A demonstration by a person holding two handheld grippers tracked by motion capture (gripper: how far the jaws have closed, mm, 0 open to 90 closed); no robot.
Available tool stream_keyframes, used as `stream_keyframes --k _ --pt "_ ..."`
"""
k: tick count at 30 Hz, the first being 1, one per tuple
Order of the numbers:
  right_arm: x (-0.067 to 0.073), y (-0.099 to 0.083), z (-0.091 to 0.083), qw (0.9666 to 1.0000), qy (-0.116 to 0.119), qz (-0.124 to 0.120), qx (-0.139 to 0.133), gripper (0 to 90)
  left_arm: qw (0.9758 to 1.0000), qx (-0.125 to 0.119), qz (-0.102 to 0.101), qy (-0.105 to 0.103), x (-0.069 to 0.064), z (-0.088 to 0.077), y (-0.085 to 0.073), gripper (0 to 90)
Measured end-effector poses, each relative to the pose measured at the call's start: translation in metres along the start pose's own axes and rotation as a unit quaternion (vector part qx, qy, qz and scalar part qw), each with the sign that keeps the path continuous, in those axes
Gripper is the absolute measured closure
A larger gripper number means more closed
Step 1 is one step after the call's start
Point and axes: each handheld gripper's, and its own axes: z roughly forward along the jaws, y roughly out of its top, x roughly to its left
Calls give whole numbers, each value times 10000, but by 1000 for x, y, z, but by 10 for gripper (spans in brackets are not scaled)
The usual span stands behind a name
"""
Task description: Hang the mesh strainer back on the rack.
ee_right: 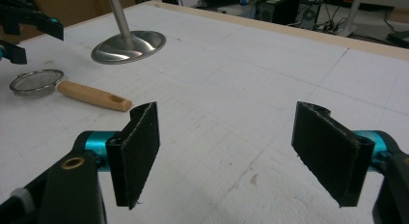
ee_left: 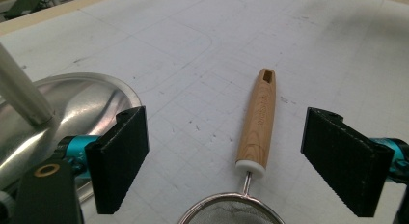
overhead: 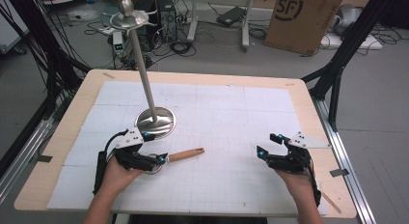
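Note:
A small mesh strainer with a wooden handle [overhead: 185, 154] lies on the white gridded mat, handle pointing right. In the left gripper view the handle [ee_left: 258, 122] runs away from the mesh bowl [ee_left: 231, 215] at the bottom edge. My left gripper [overhead: 155, 147] hovers over the strainer's bowl end, open, its pads [ee_left: 120, 156] wide on either side of the handle and touching nothing. My right gripper [overhead: 266, 144] stands open over bare mat at the right, nothing between its jaws [ee_right: 226, 151]. From the right gripper view the strainer [ee_right: 91, 96] lies far left, beneath the left gripper [ee_right: 29, 31].
A tall metal stand rises from a round polished base [overhead: 155, 122], just behind the left gripper, up a slanted pole [overhead: 142, 64]. The base [ee_left: 82, 108] sits close to the left jaw. The wooden table edge [overhead: 62, 137] frames the mat. Boxes and cables lie on the floor beyond.

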Motion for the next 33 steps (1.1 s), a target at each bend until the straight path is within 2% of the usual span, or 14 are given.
stream_keyframes --k 3,8,14,19,23,27,32,33 --pt "0 0 1 10000 21 -28 27 245 9997 180 132 -82 -2 5 6 184" --pt "1 0 4 10000 30 -74 27 245 9976 556 324 -252 -6 18 14 190" --pt "2 0 5 10000 64 -54 54 246 9922 1080 456 -419 -9 33 19 196" --pt "2 0 5 9999 75 -31 77 245 9857 1493 569 -535 -9 42 20 251" --pt "2 0 6 9999 95 -34 89 246 9806 1787 560 -587 -8 46 17 285" --pt "2 -1 7 9999 106 -35 106 245 9751 2067 486 -638 -6 48 17 379" --pt "3 -1 8 9998 128 -37 144 247 9668 2382 656 -647 -7 49 21 474" --pt "3 -1 8 9998 127 -41 138 247 9658 2420 642 -676 -8 50 21 494"
